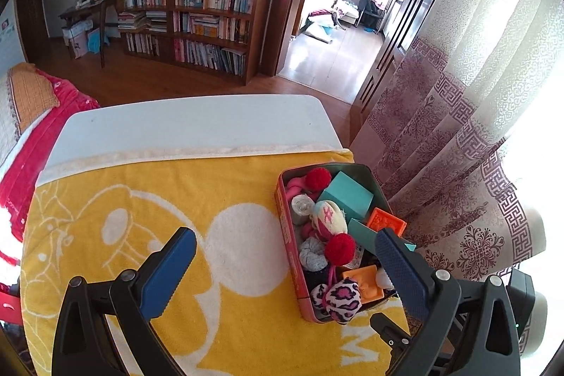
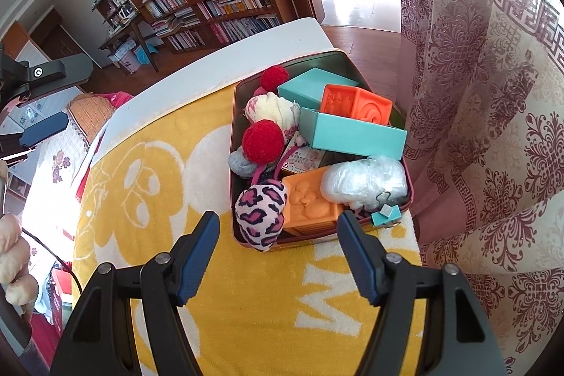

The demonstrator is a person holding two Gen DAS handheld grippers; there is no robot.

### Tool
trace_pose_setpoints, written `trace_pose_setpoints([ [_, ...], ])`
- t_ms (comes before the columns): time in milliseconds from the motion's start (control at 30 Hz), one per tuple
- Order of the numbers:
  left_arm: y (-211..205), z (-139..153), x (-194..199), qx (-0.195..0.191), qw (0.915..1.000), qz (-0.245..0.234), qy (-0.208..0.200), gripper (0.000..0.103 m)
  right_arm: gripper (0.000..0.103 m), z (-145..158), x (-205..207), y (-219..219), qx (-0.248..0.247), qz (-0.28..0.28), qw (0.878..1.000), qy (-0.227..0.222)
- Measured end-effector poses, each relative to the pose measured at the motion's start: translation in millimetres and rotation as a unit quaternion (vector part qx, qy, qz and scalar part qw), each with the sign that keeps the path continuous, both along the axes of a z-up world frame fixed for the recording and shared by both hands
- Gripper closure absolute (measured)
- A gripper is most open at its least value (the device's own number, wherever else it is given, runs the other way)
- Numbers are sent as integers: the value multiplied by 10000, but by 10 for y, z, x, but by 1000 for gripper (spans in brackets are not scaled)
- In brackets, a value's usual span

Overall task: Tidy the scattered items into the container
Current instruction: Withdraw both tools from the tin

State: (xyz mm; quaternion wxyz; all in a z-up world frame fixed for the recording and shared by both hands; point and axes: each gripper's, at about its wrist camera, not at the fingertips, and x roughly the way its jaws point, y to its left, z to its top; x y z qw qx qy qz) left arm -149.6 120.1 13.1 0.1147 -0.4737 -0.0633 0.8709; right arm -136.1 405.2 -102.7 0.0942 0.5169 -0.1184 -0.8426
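A red tin box (image 1: 294,256) stands on the yellow towel (image 1: 176,199) at the table's right edge; it also shows in the right wrist view (image 2: 233,199). It holds red pom-poms (image 2: 262,141), teal boxes (image 2: 352,134), orange blocks (image 2: 310,203), a leopard-print plush (image 2: 261,210), a plastic bag (image 2: 365,180) and a teal binder clip (image 2: 386,214). My left gripper (image 1: 285,245) is open and empty, its right finger over the tin. My right gripper (image 2: 278,224) is open and empty, just short of the tin's near rim.
The white table (image 1: 197,122) extends past the towel's far edge. A patterned curtain (image 1: 458,136) hangs close on the right of the tin. A bed with red cover (image 1: 38,136) is on the left. A bookshelf (image 1: 190,6) stands across the room.
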Motion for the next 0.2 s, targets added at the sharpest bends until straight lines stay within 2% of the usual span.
trace_pose_setpoints([
  [67, 7, -6, 7, 4, 10000, -32, 37, 0, 30, -1, -3, 18, 3, -37, 10000, 5],
  [200, 72, -4, 47, -397, 9989, -68, 241, 0, 30, 1, -12, 41, 13, -84, 10000, 29],
])
